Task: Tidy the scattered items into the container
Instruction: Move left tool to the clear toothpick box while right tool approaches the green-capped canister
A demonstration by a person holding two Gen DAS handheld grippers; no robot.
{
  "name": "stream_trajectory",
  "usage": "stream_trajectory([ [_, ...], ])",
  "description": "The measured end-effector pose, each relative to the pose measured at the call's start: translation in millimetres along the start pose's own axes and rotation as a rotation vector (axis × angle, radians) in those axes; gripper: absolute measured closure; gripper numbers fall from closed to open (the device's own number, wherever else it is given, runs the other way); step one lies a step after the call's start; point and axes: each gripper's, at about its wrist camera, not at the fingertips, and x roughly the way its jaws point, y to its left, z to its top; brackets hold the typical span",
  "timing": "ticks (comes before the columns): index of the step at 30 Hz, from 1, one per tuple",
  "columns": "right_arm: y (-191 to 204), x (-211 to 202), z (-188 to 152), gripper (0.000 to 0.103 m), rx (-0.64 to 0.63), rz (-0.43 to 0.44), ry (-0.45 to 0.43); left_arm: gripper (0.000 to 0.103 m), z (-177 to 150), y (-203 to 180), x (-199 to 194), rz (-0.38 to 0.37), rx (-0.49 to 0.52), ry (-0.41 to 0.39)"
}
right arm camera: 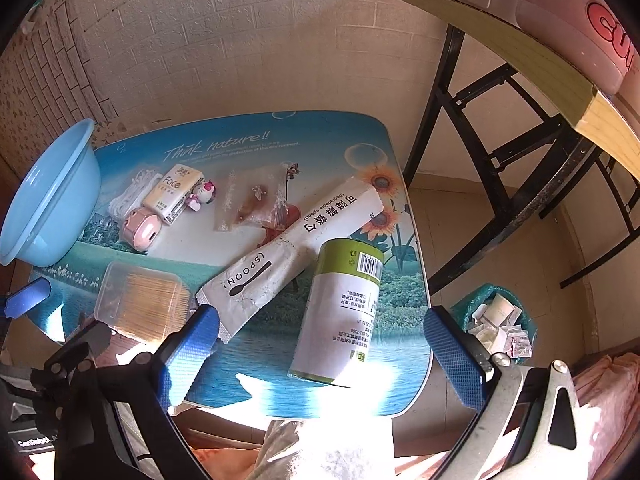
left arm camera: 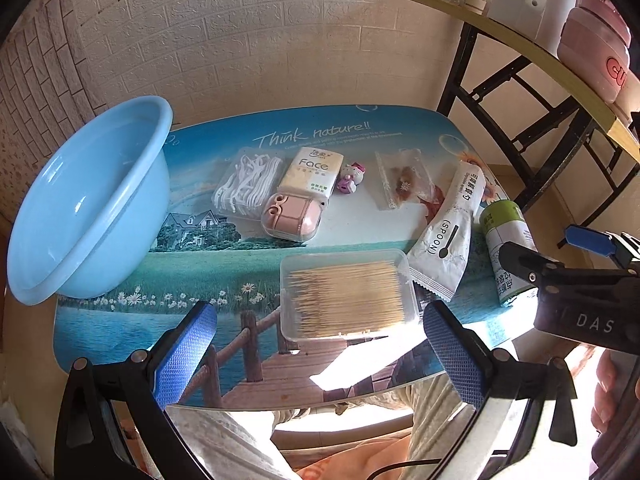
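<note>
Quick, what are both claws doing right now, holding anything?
Left claw: open, holding nothing, above the toothpick box.
Right claw: open, holding nothing, around the green-and-white roll without touching it.

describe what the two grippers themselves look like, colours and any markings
Both grippers have black frames with bolt heads and two fingers faced with blue, cross-hatch textured pads. The left gripper has a white panel beside one finger and a black cable beneath. The right gripper shows silver metal plates on one side; seen from the left wrist view, its black body carries white letters "DAS".
</note>
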Motion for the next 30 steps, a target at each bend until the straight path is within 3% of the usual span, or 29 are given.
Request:
stream_trajectory([
  [13,-11,24,-3,0.007,0.010,-0.012,0.054,0.000,2,-13,36,0.003,0.018,0.059],
  [19,-7,35,-5,0.016,0.001,0.004,0.076,0.000,2,-17,50,0.012,0.025,0.096],
  [30,0,48,-4,0.019,-0.025,-0.001,0.094,0.000,2,-19,69,0.009,0.007,0.147],
])
